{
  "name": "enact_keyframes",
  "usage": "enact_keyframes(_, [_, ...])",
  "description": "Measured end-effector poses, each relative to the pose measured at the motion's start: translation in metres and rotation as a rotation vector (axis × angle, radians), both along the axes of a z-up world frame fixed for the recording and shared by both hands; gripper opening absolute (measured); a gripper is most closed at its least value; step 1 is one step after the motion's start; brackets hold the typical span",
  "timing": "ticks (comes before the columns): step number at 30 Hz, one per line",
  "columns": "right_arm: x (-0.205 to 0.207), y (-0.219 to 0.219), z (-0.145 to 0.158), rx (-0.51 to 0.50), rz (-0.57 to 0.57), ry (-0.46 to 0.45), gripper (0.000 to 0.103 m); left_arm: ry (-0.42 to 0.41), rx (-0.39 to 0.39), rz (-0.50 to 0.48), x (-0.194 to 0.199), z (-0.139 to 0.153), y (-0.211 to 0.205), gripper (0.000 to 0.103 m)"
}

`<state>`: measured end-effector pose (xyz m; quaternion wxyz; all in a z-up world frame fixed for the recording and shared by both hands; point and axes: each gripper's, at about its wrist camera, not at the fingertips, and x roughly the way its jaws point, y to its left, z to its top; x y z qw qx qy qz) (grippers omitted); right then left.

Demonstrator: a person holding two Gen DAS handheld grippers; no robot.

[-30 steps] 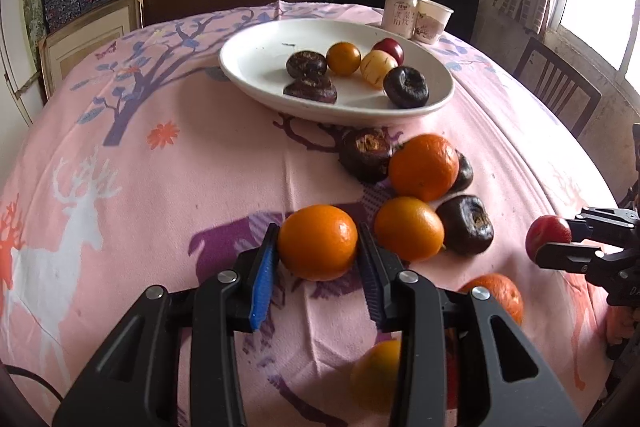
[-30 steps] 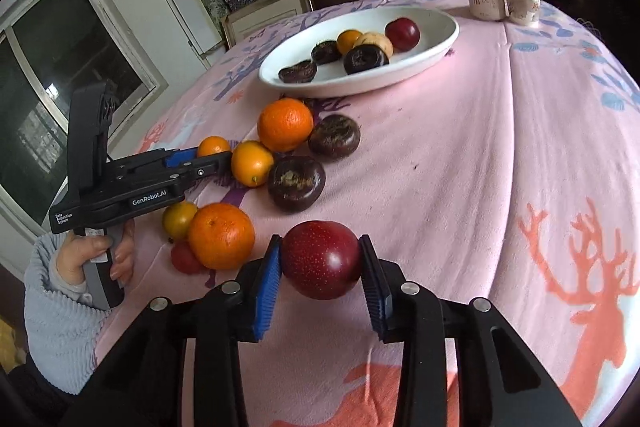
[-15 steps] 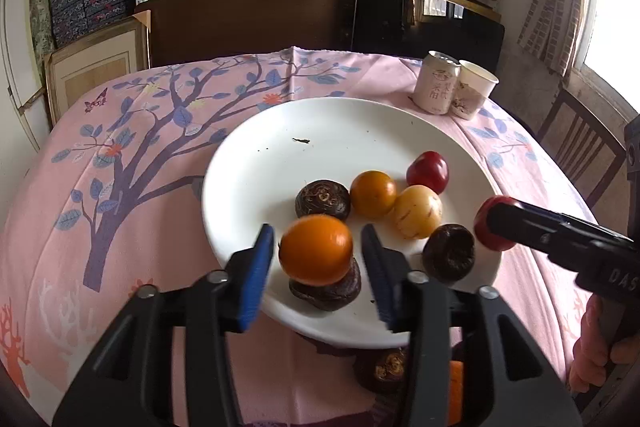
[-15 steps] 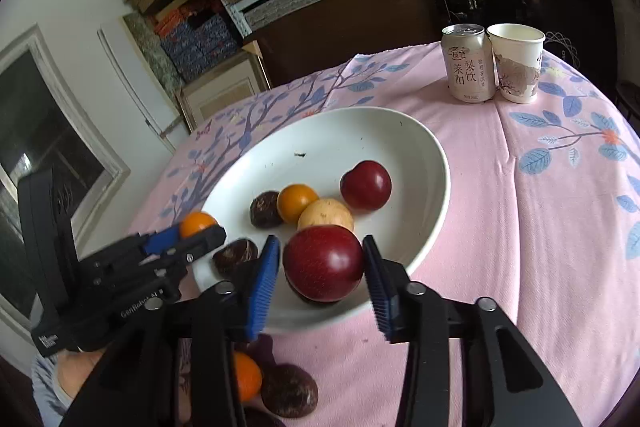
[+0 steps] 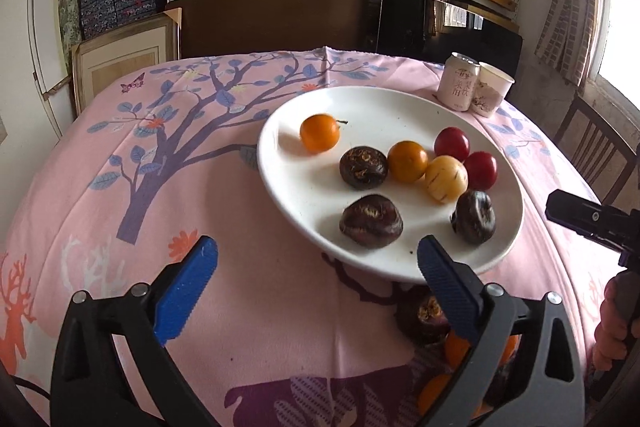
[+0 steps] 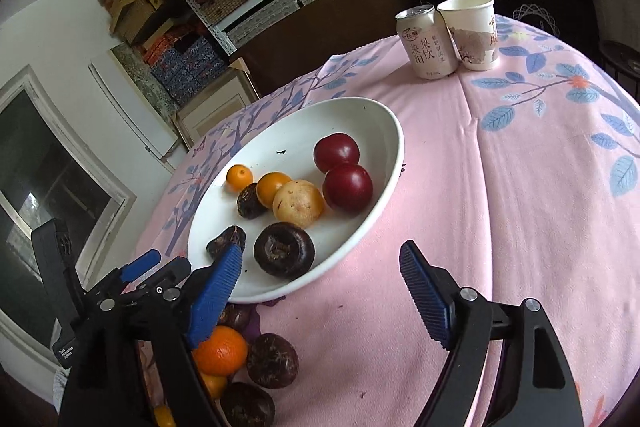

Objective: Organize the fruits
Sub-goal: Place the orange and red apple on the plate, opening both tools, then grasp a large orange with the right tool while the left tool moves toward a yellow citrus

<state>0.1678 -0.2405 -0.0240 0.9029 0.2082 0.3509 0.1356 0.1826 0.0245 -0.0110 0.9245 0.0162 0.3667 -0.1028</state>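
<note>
Both grippers hang over the near edge of the white plate (image 5: 280, 163), nothing between their fingers. Left gripper (image 5: 316, 259) stands wide with its jaws opening; right gripper (image 6: 320, 271) is also opening, its left pad over the plate's near rim.

On the plate lie a small orange fruit (image 5: 319, 132) alone toward the far left, a second orange fruit (image 5: 407, 161), a pale yellow fruit (image 5: 445, 179), two red plums (image 6: 347, 188) touching each other, and three dark brown fruits (image 5: 371, 221).

More fruit waits on the pink tablecloth (image 6: 520, 187) just this side of the plate: an orange (image 6: 221, 351) and dark fruits (image 6: 272, 360), partly hidden behind the gripper bodies.

A drink can (image 6: 426, 43) and a paper cup (image 6: 474, 31) stand touching at the table's far edge, well apart from the plate. Open cloth spreads to the plate's left and right.
</note>
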Motion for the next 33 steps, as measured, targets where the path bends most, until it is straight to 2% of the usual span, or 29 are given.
enact_keyframes(3, [-0.014,0.006,0.003,-0.052,0.015,-0.021,0.089,0.019,0.019,0.017,-0.007,-0.008,0.006,0.098])
enact_keyframes(6, [-0.026,0.01,0.003,-0.074,0.027,-0.021,0.09,0.049,0.029,0.043,-0.013,-0.017,0.015,0.098])
enact_keyframes(13, [-0.048,0.017,0.001,-0.113,0.069,-0.009,0.091,0.053,-0.012,0.107,-0.035,-0.015,0.04,0.098])
enact_keyframes(16, [-0.064,0.023,-0.001,-0.113,0.11,0.0,0.091,0.064,-0.023,0.123,-0.05,-0.016,0.048,0.098])
enact_keyframes(20, [-0.094,0.043,-0.004,-0.162,0.187,-0.02,0.091,0.084,-0.04,0.144,-0.061,-0.02,0.058,0.098])
enact_keyframes(25, [-0.122,0.069,-0.004,-0.246,0.265,-0.045,0.091,0.164,-0.073,0.186,-0.053,-0.033,0.07,0.098])
enact_keyframes(29, [-0.137,0.083,-0.001,-0.255,0.298,-0.04,0.091,0.174,-0.01,0.187,-0.05,-0.036,0.061,0.099])
enact_keyframes(32, [-0.137,0.088,-0.012,-0.215,0.297,0.051,0.091,0.19,0.104,0.188,-0.047,-0.04,0.047,0.099])
enact_keyframes(33, [-0.137,0.091,-0.015,-0.214,0.298,0.076,0.09,0.187,0.104,0.188,-0.048,-0.04,0.047,0.099])
